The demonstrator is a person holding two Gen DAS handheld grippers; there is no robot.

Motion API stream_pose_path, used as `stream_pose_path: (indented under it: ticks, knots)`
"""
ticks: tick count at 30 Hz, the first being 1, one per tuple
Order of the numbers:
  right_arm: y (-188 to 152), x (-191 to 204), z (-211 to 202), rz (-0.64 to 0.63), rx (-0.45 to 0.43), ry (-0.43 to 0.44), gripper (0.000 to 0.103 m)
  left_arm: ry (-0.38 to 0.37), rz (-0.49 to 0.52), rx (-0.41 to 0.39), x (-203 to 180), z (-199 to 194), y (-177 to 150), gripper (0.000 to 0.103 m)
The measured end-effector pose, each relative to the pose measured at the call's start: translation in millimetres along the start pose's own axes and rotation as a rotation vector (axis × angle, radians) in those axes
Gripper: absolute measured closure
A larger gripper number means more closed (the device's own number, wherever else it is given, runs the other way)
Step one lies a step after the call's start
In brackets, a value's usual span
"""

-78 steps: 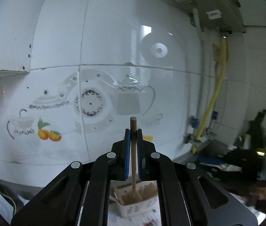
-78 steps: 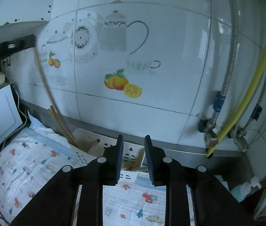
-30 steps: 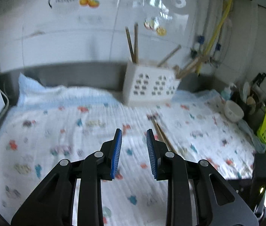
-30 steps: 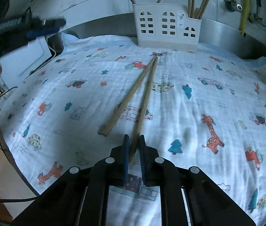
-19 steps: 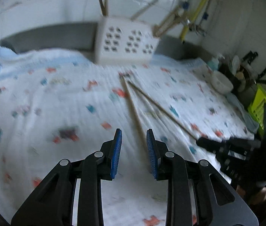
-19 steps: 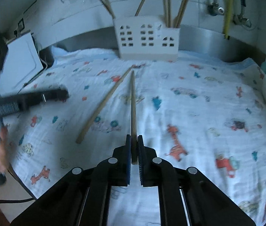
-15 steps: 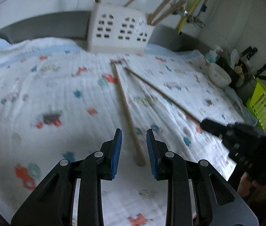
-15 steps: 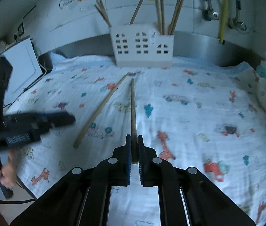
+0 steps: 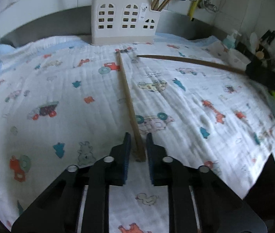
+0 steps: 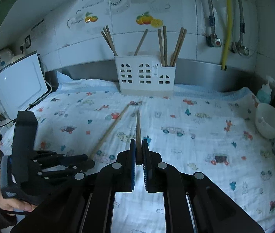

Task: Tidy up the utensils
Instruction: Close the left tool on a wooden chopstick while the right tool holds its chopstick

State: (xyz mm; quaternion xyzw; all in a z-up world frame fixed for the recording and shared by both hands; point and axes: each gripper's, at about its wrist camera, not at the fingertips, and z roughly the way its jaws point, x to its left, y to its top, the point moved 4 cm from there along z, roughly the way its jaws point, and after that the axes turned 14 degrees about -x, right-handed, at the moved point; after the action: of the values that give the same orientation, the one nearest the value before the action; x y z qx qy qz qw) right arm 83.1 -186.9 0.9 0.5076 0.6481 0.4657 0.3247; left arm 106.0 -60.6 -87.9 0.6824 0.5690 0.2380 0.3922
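Where cloth (image 9: 59,97) bare, room beside chopstick (image 9: 129,104)

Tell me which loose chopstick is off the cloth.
The darker chopstick clamped in the right gripper; the paler chopstick lies flat on the cloth between the left gripper's closing jaws.

You see a white muslin cloth (image 10: 195,116) printed with red, teal and orange vehicles and animals; a white plastic holder with arched cut-outs (image 10: 145,75); tan wooden chopsticks (image 9: 128,101); blue-padded black gripper fingers (image 9: 126,155); a yellow wall pipe (image 10: 227,25).
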Motion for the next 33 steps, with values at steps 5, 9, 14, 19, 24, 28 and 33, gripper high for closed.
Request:
stream_pose_path:
  ticks: [5, 9, 14, 19, 24, 28, 33]
  knots:
    - [9, 0, -6, -0.009, -0.022, 0.005, 0.096, 0.015, -0.017, 0.011, 12, 1, 4, 0.096]
    - [16, 0, -8, -0.018, -0.035, 0.004, 0.096, -0.004, -0.04, 0.022, 16, 3, 5, 0.096]
    - [19, 2, -7, -0.03, -0.038, 0.007, 0.096, 0.007, -0.019, 0.022, 13, 4, 4, 0.093]
    - [23, 4, -7, -0.042, -0.043, 0.008, 0.096, 0.006, -0.015, 0.024, 12, 5, 5, 0.093]
    - [26, 4, -8, -0.049, -0.046, 0.006, 0.096, -0.001, -0.007, 0.022, 12, 7, 5, 0.094]
    - [28, 4, -10, -0.059, -0.05, 0.007, 0.096, -0.002, -0.002, 0.019, 12, 8, 6, 0.095]
    - [29, 4, -10, -0.066, -0.051, 0.006, 0.096, -0.005, 0.001, 0.024, 12, 8, 6, 0.095]
